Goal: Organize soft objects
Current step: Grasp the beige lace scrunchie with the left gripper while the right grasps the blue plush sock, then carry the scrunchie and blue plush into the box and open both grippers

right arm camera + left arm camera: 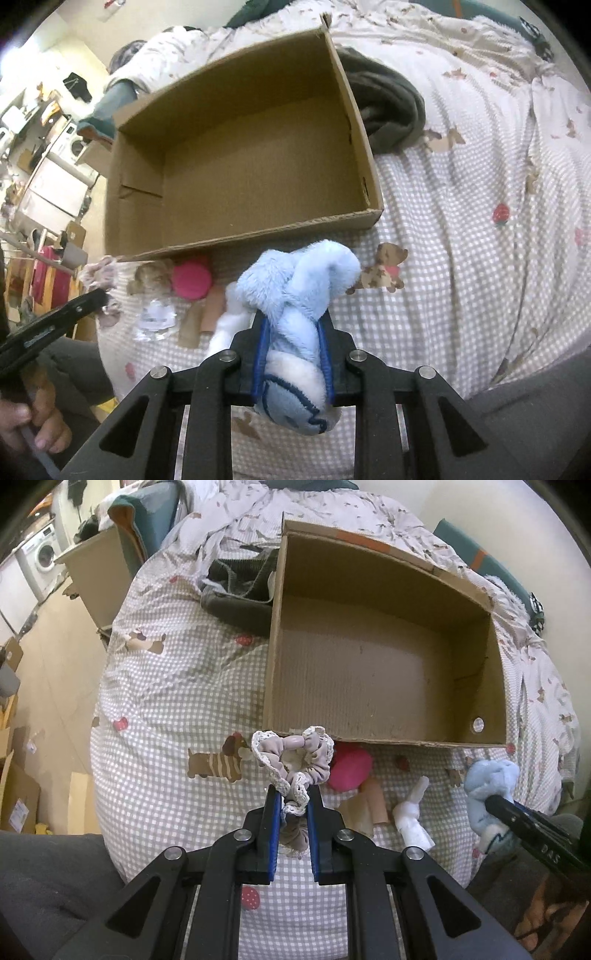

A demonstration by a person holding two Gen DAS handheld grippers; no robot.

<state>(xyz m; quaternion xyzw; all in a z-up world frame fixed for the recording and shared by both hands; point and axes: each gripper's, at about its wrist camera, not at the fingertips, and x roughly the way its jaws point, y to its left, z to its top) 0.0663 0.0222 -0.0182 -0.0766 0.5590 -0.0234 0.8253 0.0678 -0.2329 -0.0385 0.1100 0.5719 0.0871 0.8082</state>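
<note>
Both tongs are gripping toys, your left gripper (pixel 291 797) pinching the scrunchie (pixel 295 757) and your right gripper (pixel 293 325) squeezing the blue plush (pixel 299 288), but the cardboard box (pixel 495 686) is sitting empty, so you are only starting.

The right gripper (pixel 293 328) is clamping a light blue plush toy (pixel 299 291) between its 2 fingers, just short of the open cardboard box (pixel 364 173) that is sitting on the checked bedspread (pixel 461 240). A pink round object (pixel 192 282) is lying beside the box's near wall. The left gripper (pixel 94 297) is showing at the left edge, its jaw state unclear.
</note>
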